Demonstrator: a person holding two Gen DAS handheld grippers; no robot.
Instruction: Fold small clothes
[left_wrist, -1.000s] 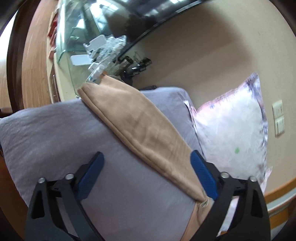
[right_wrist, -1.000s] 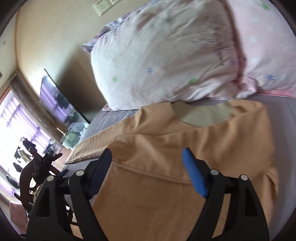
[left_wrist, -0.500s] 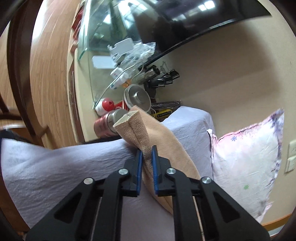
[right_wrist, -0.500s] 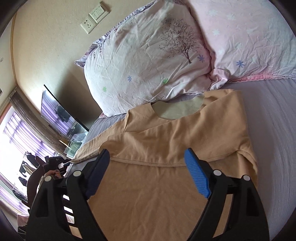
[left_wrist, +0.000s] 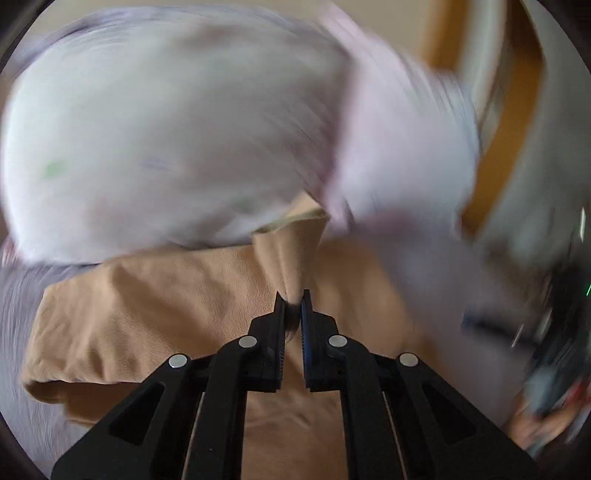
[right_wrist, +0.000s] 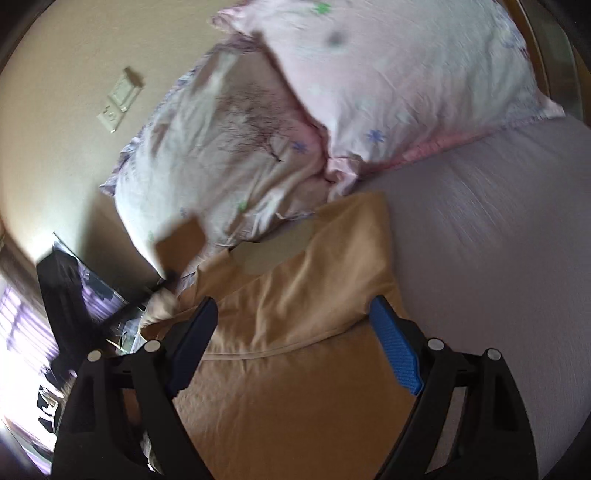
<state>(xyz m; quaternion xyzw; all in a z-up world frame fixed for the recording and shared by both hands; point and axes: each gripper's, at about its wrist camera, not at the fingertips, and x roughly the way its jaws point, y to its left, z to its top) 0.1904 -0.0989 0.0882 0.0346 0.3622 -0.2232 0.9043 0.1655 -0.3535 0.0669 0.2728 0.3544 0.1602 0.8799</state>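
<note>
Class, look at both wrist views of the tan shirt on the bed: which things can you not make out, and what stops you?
- Left wrist: pillows smeared by motion blur.
- Left wrist: clutter at right edge, blurred and cut off.
- Right wrist: tan shirt hem, hidden behind right gripper.
- Right wrist: left gripper, blurred and tiny.

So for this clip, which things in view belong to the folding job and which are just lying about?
Part of the job:
- tan shirt, spread on the bed
- its sleeve, pinched in the left gripper
- right gripper, open above the shirt

Just lying about:
- two floral pillows
- lilac bedsheet
- wall sockets
</note>
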